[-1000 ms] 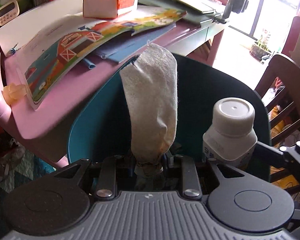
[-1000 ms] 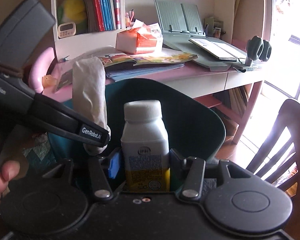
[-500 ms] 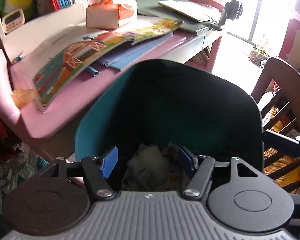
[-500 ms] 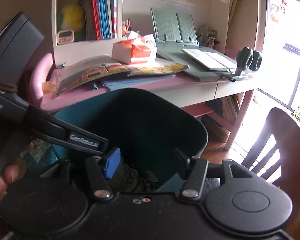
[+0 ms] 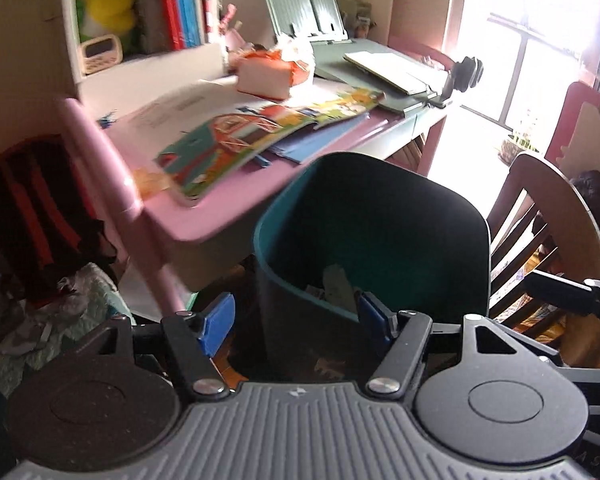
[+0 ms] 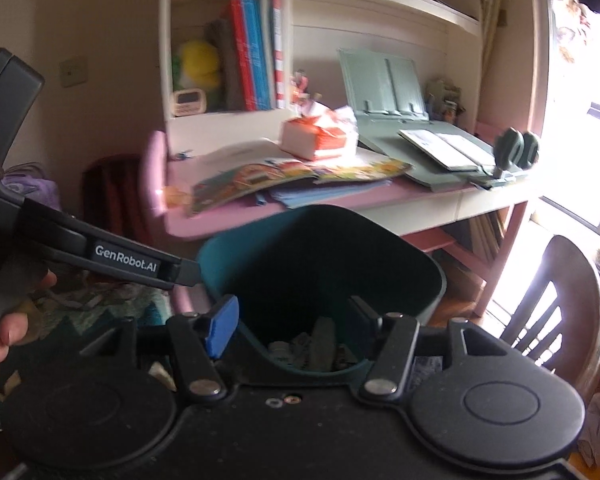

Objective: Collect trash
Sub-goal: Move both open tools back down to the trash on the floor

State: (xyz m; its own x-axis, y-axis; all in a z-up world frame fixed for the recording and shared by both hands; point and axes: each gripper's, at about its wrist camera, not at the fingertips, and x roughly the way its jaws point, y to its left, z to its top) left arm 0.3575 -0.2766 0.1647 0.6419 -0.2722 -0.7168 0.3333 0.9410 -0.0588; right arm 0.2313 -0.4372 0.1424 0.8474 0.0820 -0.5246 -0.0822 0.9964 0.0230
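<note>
Left gripper (image 5: 296,316): jaws spread, empty; crumpled grey-white paper wad released a second ago. Right gripper (image 6: 296,322): jaws opening, nothing between; white plastic bottle dropped too. Both now among litter (image 6: 316,346) at bottom of teal plastic bin (image 5: 284,216). Both grippers pulled back above rim. Drop-off judged complete.

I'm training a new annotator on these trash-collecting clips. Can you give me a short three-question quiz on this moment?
1. True or false: the left hand-held gripper holds a bottle.
2. Where does the teal bin stand: A) on the pink desk, B) on the floor in front of it, C) on the wooden chair?
3. What lies at the bin's bottom?

Key: 1. False, nothing is between its jaws. 2. B. 3. Discarded trash.
</note>
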